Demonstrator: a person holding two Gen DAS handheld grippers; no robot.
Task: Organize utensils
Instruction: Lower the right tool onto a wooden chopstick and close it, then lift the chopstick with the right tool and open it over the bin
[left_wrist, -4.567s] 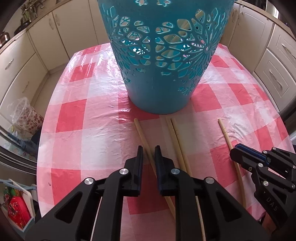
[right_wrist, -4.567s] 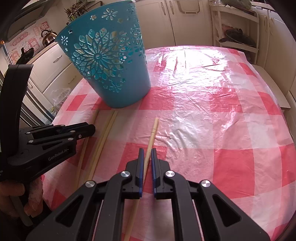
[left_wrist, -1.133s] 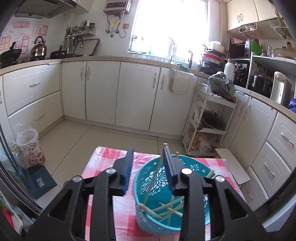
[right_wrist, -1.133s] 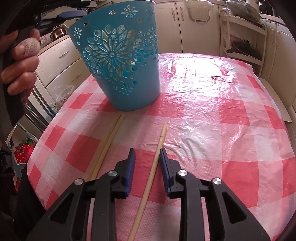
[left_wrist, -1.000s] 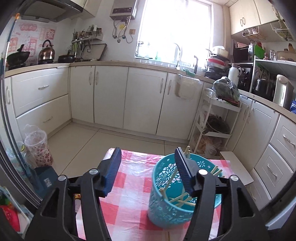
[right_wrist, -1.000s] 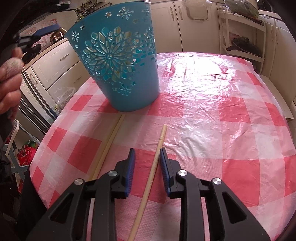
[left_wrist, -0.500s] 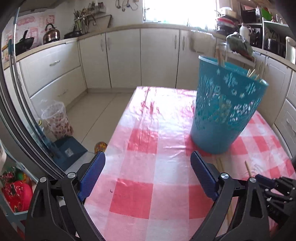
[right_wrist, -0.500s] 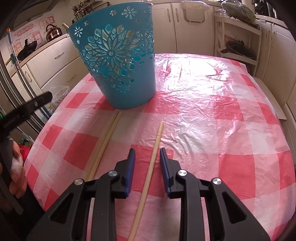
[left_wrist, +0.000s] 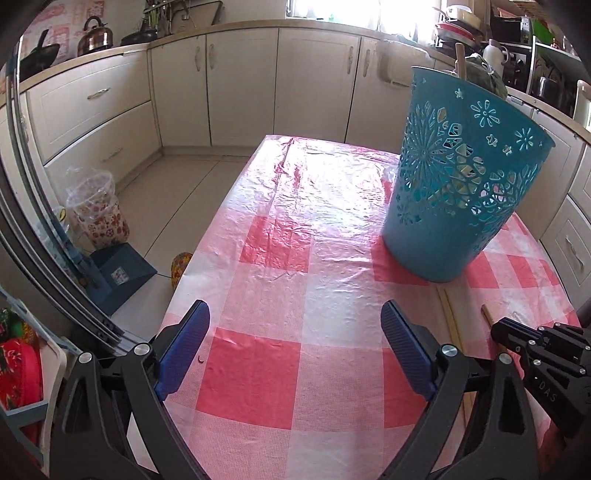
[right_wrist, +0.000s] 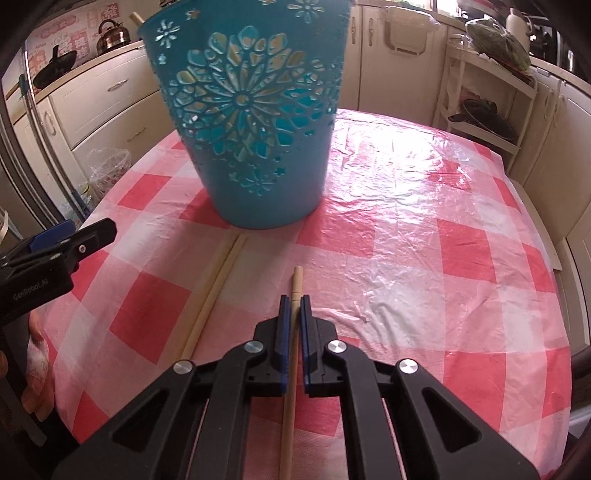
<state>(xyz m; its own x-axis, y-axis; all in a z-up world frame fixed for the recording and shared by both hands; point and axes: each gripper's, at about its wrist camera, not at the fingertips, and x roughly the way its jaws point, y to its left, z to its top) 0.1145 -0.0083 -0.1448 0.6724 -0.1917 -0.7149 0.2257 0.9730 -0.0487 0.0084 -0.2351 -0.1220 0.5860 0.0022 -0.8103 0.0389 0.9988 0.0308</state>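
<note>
Scene: tabletop (left_wrist: 325, 192) under a red-and-white checked plastic cloth, with cream kitchen cabinets (left_wrist: 243, 85) behind it.
Basket: your blue cut-out basket (right_wrist: 255, 110) stands upright on the cloth; in the left wrist view it sits ahead and to the right, and a wooden stick end (left_wrist: 459, 59) shows above its rim.
Right gripper (right_wrist: 293, 299): your fingers (right_wrist: 283, 325) are closed on a single chopstick (right_wrist: 291, 369). The chopstick lies lengthwise between the blue pads, its tip pointing towards the basket and just short of it.
Loose pair: two more chopsticks (right_wrist: 210, 291) lie side by side on the cloth, left of the gripped one, their far ends close to the basket base.
Left gripper (left_wrist: 295, 347): your fingers (left_wrist: 404, 354) are spread wide apart with nothing between them, above bare cloth, well apart from the basket.
Cross view: the left gripper shows at the left edge of the right wrist view, with part of your hand (right_wrist: 35, 365) below it.
</note>
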